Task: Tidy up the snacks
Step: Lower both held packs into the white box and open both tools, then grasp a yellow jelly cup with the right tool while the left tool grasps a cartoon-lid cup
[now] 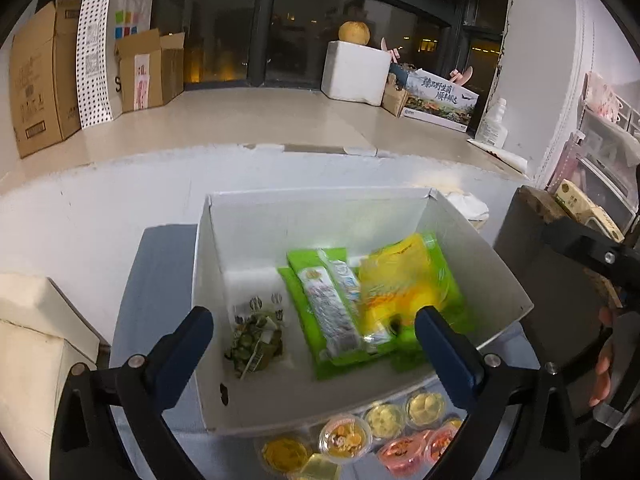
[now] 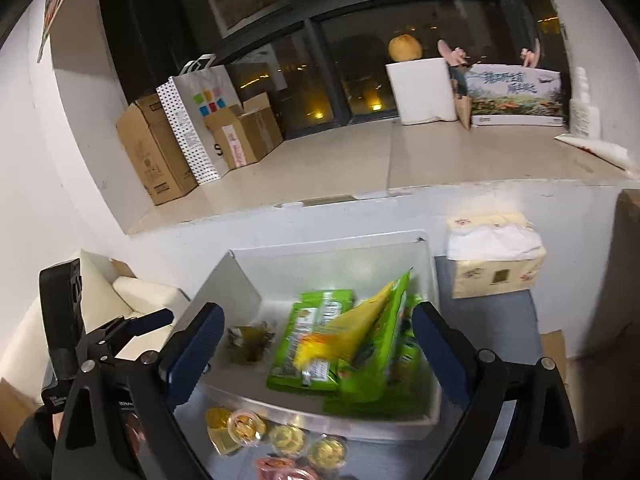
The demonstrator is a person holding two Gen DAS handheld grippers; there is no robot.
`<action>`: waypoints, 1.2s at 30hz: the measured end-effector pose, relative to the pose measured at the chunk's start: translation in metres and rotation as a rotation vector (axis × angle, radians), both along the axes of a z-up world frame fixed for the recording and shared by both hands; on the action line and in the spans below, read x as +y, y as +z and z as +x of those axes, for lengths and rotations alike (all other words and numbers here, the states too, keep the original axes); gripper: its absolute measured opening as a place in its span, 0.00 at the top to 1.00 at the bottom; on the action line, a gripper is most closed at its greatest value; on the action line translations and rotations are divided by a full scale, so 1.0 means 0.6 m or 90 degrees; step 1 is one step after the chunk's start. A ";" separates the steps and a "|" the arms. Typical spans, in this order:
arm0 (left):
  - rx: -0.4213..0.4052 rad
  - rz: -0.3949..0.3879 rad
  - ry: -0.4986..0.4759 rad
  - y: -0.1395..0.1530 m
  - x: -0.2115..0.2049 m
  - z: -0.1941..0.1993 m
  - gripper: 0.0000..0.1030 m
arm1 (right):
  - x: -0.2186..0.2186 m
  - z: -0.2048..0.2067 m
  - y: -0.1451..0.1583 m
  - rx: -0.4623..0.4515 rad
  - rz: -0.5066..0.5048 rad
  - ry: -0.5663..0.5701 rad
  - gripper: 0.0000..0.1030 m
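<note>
Left gripper: jaws spread wide, nothing between the pads, hovering above the near rim of the white box. Right gripper: likewise spread wide and empty, poised over the same box from the other side.

Just below the left fingertips, on the blue-grey tabletop outside the box: a cluster of small jelly cups, yellow and pink, some touching. Same cups under the right gripper, hard against the box's near wall.

Ahead of the left gripper, inside the box: a small clear pouch of dark green snacks toward its left finger; green snack packets stacked in the middle, slightly blurred; a yellow snack bag lying over them toward its right finger. From the right gripper, the yellow bag tilted up on the green packets, between the fingers.

Right of the right gripper, just beyond the box: a tissue pack on the tabletop.

Farther off, past a white ledge: cardboard boxes and a dotted paper bag to the left, a white foam box with a round yellow fruit on top to the right, dark window panes behind.
</note>
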State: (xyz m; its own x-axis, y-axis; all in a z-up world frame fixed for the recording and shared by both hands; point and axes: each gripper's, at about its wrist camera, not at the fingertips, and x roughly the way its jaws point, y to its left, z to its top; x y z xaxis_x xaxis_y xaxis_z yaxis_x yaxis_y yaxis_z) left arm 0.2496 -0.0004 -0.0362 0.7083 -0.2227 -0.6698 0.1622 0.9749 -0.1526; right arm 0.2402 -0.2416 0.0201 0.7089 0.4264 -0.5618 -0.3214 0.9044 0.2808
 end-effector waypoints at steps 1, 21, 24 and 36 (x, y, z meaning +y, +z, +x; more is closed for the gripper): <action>0.000 0.000 0.002 0.001 0.001 -0.004 0.00 | 0.000 -0.005 0.003 -0.002 -0.004 0.000 0.00; 0.033 -0.051 0.018 -0.088 0.030 -0.265 0.00 | 0.042 -0.219 -0.192 0.032 -0.168 0.065 0.00; 0.053 -0.060 0.020 -0.114 0.037 -0.282 0.00 | 0.034 -0.200 -0.215 0.059 -0.171 0.063 0.00; 0.078 -0.065 0.041 -0.145 0.047 -0.261 0.00 | 0.027 -0.120 -0.271 0.129 -0.152 0.070 0.63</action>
State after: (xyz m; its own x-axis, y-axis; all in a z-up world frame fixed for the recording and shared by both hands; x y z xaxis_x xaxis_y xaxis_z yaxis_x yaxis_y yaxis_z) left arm 0.0929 0.0278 -0.1230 0.6373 -0.2511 -0.7286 0.0745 0.9611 -0.2661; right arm 0.1680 -0.2256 -0.1427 0.5298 0.3337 -0.7797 -0.3804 0.9152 0.1333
